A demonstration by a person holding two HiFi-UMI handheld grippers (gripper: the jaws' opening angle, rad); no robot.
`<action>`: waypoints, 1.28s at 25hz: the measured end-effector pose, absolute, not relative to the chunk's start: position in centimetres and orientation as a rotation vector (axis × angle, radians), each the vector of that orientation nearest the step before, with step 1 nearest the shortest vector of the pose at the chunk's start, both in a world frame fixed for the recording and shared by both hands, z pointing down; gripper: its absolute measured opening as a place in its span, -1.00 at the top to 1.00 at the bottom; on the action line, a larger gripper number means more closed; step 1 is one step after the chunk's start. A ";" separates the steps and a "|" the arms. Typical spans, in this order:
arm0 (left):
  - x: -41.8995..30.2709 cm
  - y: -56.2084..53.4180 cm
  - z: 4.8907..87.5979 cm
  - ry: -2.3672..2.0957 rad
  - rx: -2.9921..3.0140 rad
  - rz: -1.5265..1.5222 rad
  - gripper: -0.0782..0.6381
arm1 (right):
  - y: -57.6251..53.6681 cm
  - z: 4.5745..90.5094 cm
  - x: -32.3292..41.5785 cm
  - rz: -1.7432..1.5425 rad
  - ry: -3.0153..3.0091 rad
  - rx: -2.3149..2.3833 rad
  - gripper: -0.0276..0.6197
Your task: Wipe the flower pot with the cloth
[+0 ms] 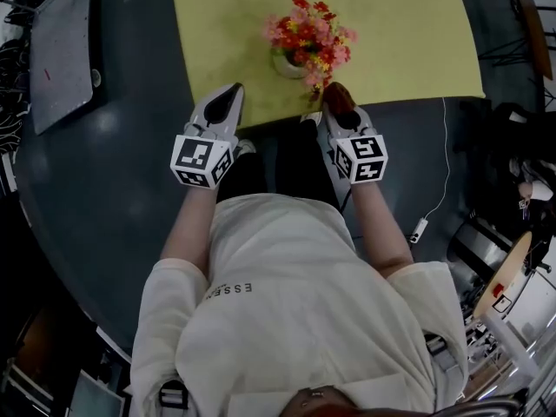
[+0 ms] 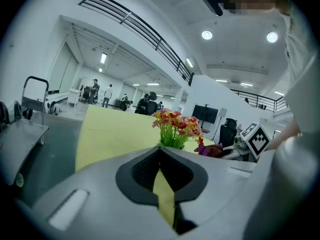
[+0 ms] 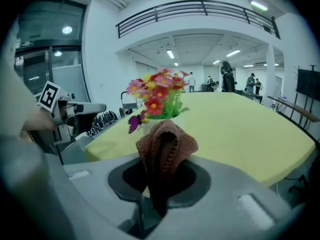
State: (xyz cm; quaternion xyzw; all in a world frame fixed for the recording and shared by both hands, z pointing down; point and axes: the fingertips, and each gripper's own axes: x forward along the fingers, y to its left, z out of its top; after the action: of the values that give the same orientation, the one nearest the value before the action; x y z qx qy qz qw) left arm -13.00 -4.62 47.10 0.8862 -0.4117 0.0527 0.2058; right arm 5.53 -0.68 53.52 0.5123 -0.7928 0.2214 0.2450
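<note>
pot (image 1: 287,66), just ahead of right gripper (image 1: 335,101), holds flowers (image 1: 311,31); that gripper clamps a cloth (image 3: 165,146); left gripper (image 1: 230,95) closed, empty; shirt (image 1: 295,311) reads "esse".

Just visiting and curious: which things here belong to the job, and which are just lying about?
Job: flower pot, brown cloth, right hand-held gripper clamping the cloth.
Lying about: platform cart, white cable on the floor.

Bright ceiling lights, fisheye edges, dark vignette
</note>
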 end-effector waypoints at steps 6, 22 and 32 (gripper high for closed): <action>-14.1 -3.1 46.9 -1.104 2.476 0.105 0.75 | 1.4 54.2 -2.2 0.636 -2.249 1.272 0.74; -20.2 -2.5 48.0 -1.199 2.418 0.116 0.75 | -10.2 54.2 -10.5 0.680 -2.188 1.562 0.74; -20.1 -1.8 49.0 -1.170 2.486 0.223 0.75 | -10.7 55.8 -8.4 1.039 -2.080 1.797 0.74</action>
State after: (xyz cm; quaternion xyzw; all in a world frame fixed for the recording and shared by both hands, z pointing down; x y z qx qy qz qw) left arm -20.10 -1.81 49.01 0.8851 -0.4166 0.0793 0.1914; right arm -8.40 -10.67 55.80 0.6084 -0.7041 0.3518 0.1014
